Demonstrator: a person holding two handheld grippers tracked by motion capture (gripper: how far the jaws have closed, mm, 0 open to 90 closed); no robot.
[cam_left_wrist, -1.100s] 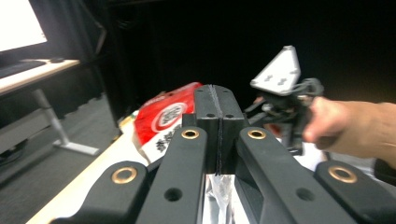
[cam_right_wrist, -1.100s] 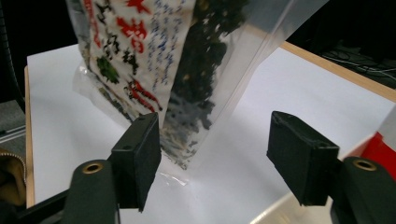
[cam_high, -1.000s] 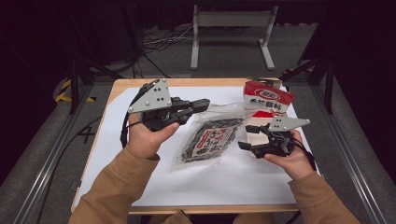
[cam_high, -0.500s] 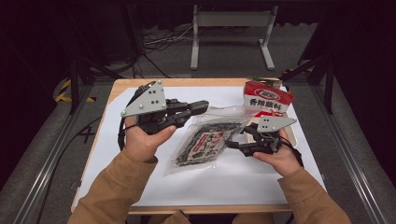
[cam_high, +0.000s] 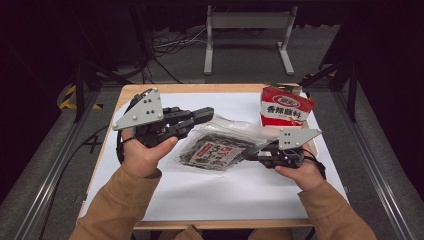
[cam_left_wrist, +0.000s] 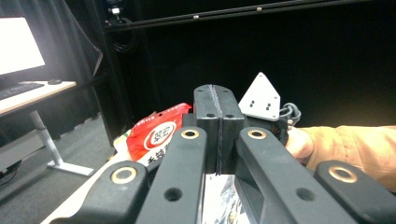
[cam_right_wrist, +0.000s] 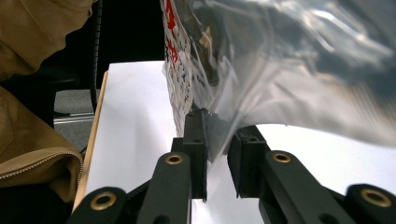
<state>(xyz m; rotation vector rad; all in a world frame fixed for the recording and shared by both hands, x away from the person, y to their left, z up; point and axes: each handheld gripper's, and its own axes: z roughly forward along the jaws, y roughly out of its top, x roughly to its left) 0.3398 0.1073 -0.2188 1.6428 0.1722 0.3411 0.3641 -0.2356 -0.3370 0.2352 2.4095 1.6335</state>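
The right claw (cam_high: 248, 153) is seen low over the worktop, its jaws having just been closing around the near edge of the clear plastic bag with a dark printed packet inside (cam_high: 212, 150). In the right gripper view the film (cam_right_wrist: 219, 135) lies between the pads (cam_right_wrist: 198, 140), against the left one, while a gap remains on the right; a firm pinch is not yet confirmed. The left claw (cam_high: 207, 113) is held raised above the bag's far left corner, its jaws pressed fully together with nothing between them.

The bag rests at the middle of the white-covered worktop (cam_high: 210, 200), crumpled and slightly lifted toward the right claw.

For the step to be done well, closing should be completed on a single, flat fold of film near the edge, not on the packet inside, and any lift should be slow, as slick film is judged liable to slip.

A red and white printed snack pouch (cam_high: 284, 106) stands near, behind the right hand (cam_high: 295, 172); a backward swing could be obstructed by it. The table's wooden rim (cam_high: 200, 88) is noted beyond.
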